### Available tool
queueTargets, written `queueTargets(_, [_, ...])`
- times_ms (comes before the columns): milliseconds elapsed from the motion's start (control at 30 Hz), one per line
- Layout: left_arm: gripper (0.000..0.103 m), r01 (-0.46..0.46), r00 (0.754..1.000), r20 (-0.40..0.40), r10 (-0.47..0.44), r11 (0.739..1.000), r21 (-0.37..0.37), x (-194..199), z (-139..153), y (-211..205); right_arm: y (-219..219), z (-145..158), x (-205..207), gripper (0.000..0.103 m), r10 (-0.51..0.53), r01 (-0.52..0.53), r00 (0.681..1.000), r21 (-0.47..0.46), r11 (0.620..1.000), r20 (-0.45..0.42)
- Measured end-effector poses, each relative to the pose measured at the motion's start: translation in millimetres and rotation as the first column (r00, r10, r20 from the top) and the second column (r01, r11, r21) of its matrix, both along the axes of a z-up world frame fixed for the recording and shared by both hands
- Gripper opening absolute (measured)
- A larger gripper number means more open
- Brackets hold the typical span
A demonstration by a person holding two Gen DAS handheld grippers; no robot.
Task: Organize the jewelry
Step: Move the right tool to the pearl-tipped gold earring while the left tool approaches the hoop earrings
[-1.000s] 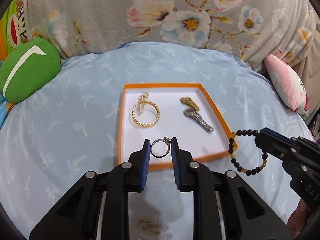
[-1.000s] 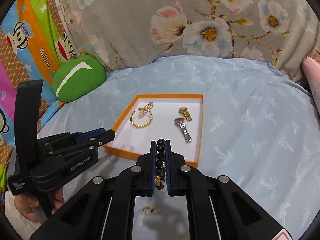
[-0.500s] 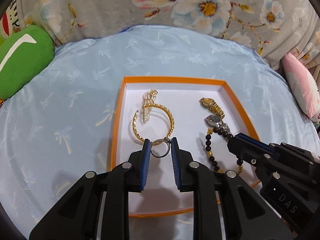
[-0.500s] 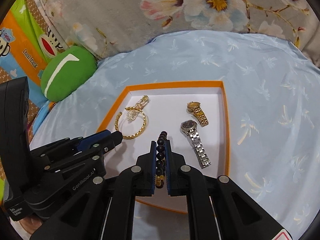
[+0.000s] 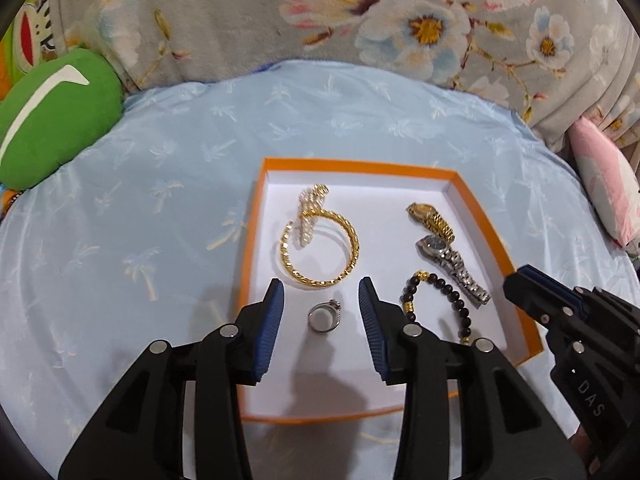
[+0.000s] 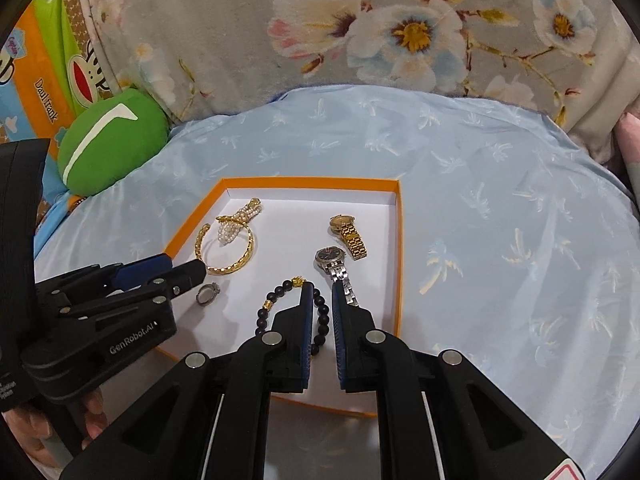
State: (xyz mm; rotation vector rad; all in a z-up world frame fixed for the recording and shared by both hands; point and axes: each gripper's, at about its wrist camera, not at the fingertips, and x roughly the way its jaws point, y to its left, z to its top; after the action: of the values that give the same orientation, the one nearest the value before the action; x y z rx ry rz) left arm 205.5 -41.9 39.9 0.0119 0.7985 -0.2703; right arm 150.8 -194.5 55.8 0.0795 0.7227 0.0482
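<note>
An orange-rimmed white tray (image 5: 352, 167) (image 6: 312, 182) lies on the blue bedspread. In it are a gold bangle (image 5: 320, 248) (image 6: 226, 246) with a pearl clip (image 5: 310, 216), a gold watch (image 5: 432, 216) (image 6: 348, 232), a silver watch (image 5: 452, 264) (image 6: 334, 264), a silver ring (image 5: 323, 316) (image 6: 207, 294) and a black bead bracelet (image 5: 436, 300) (image 6: 292, 308). My left gripper (image 5: 321, 300) is open just above the ring, which lies free on the tray. My right gripper (image 6: 320, 300) is slightly open over the bracelet, which lies on the tray.
A green cushion (image 5: 52, 116) (image 6: 110, 142) sits at the back left. A floral blanket (image 5: 360, 20) rises behind the bedspread. A pink pillow (image 5: 604, 184) lies at the right. The right gripper's body (image 5: 580, 332) stands beside the tray's right edge.
Both grippers moved over the tray and opened. The ring dropped from the left gripper onto the tray. The bead bracelet was let go by the right gripper and lies in the tray.
</note>
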Motion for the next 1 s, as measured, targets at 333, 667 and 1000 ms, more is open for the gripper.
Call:
queueTargets(333, [0.037,-0.054,0.998,0.035,0.053,0.998,0.019,-70,23,55,8,9,-85,0.011,0.032,-0.032,0.999,0.012,0.999,0.011])
queueTargets(667, [0.037,-0.041,0.998,-0.052,0.042,0.999,0.009,-141,-12,72,19,-28,-137,0.011,0.036,-0.03,0.996,0.067,0.997,-0.085])
queueTargets(1000, [0.048,-0.045,0.994,-0.102,0.044,0.999,0.0,-163,-37,76,29,-43,-142,0.011,0.032,-0.025,0.994,0.073,0.997,-0.108])
